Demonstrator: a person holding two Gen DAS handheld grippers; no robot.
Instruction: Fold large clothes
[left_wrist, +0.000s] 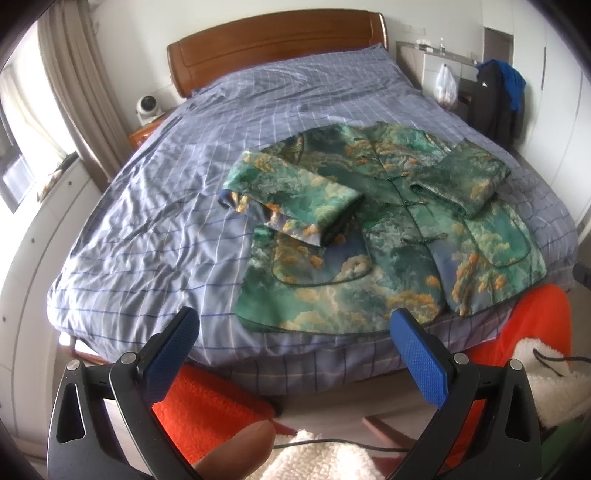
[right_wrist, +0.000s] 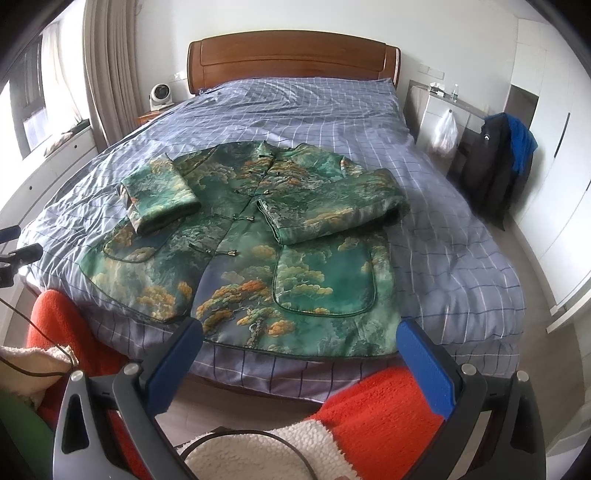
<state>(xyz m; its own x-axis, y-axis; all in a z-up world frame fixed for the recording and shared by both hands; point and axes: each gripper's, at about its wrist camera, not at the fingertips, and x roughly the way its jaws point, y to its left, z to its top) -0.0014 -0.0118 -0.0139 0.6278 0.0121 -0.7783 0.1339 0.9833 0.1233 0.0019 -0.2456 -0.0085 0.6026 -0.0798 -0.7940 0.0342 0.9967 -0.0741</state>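
Observation:
A green jacket (left_wrist: 369, 236) with an orange and blue landscape print lies flat, front up, near the foot of the bed; it also shows in the right wrist view (right_wrist: 251, 243). Both sleeves are folded in across the chest, the left sleeve (left_wrist: 295, 199) and the right sleeve (right_wrist: 332, 206). My left gripper (left_wrist: 295, 332) is open and empty, held back from the bed's foot edge near the jacket's hem. My right gripper (right_wrist: 299, 343) is open and empty, just short of the hem.
The bed (right_wrist: 461, 236) has a blue checked cover and a wooden headboard (right_wrist: 291, 55). A small fan (right_wrist: 159, 96) stands on the left nightstand. A chair with dark and blue clothes (right_wrist: 495, 162) stands right of the bed. Orange fleece (right_wrist: 384, 410) is below the grippers.

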